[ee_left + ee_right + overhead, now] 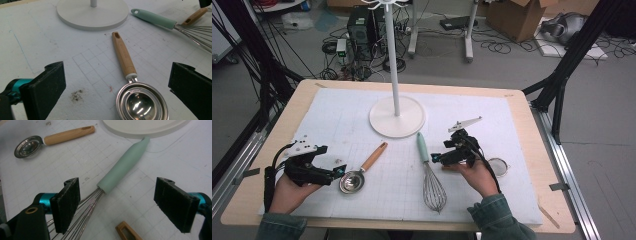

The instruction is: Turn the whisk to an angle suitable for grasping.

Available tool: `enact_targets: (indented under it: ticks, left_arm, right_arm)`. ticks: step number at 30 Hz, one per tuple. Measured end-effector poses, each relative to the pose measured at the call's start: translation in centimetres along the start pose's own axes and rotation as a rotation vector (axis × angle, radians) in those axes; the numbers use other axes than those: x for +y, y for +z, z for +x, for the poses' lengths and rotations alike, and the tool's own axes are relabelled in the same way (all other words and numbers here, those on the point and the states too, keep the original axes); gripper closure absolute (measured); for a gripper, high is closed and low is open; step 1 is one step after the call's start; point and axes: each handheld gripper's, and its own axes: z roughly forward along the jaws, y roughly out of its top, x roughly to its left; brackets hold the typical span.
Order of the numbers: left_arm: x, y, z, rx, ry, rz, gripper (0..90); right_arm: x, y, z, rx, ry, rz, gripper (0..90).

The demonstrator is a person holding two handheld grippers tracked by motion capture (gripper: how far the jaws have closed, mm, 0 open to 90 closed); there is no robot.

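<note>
A whisk with a mint-green handle point(422, 146) and steel wires point(434, 189) lies mid-table. My right gripper point(438, 159) is just right of it and points left. In the right gripper view its jaws point(120, 202) stand open on either side of the spot where the wires point(85, 207) meet the handle point(125, 165), and the pads are not pressing. A steel measuring spoon with a wooden handle point(374, 156) lies left of the whisk. My left gripper point(339, 171) is open next to its bowl point(351, 181). In the left gripper view the bowl point(141, 101) lies between the open jaws point(120, 75).
A white stand with a round base point(397, 117) and a thin pole rises at the back centre. A small strainer point(498, 166) lies beside the right hand, its wooden handle point(127, 232) under the right gripper. A white gridded mat point(337, 115) covers the wooden table.
</note>
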Motion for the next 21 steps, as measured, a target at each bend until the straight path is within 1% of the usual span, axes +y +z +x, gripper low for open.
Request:
enact_targets:
  ticks: [2,4,6,8,10,13,14,16,18,19,21]
  left_arm:
    - [0.0,0.0,0.0,0.001,0.0,-0.002,1.8]
    - [0.0,0.0,0.0,0.002,-0.003,-0.004,1.7]
    - [0.0,0.0,0.1,0.001,-0.001,-0.004,1.7]
    - [-0.1,0.0,0.1,0.0,-0.001,-0.003,1.7]
    - [-0.1,0.0,0.1,0.001,-0.005,-0.004,1.7]
    - [0.0,0.0,0.1,0.001,-0.002,-0.004,1.7]
    - [0.0,0.0,0.1,0.001,-0.004,-0.006,1.7]
    - [0.0,0.0,0.1,0.001,-0.002,-0.005,1.7]
    - [-0.1,0.0,0.1,0.0,-0.003,-0.003,1.7]
    - [-0.1,0.0,0.1,0.001,-0.005,-0.004,1.7]
    - [-0.1,0.0,0.1,-0.001,-0.002,-0.002,1.7]
  right_arm:
    - [0.4,0.6,0.1,0.002,0.005,0.019,25.1]
    - [0.5,0.9,0.1,0.003,0.01,0.027,25.8]
    - [0.6,1.7,0.1,0.003,0.021,0.058,28.7]
    - [0.7,1.9,0.1,0.003,0.025,0.067,29.8]
    - [0.9,2.8,0.3,0.0,0.026,0.096,33.7]
    - [1.0,3.3,0.4,0.003,0.037,0.112,36.1]
    - [1.1,3.8,0.3,0.001,0.036,0.127,38.3]
    - [1.1,4.4,0.3,0.006,0.041,0.142,39.6]
    - [1.1,4.6,0.3,0.003,0.046,0.148,40.5]
    - [1.2,5.1,0.3,0.002,0.045,0.16,41.4]
    - [1.3,5.3,0.4,-0.001,0.051,0.169,41.7]
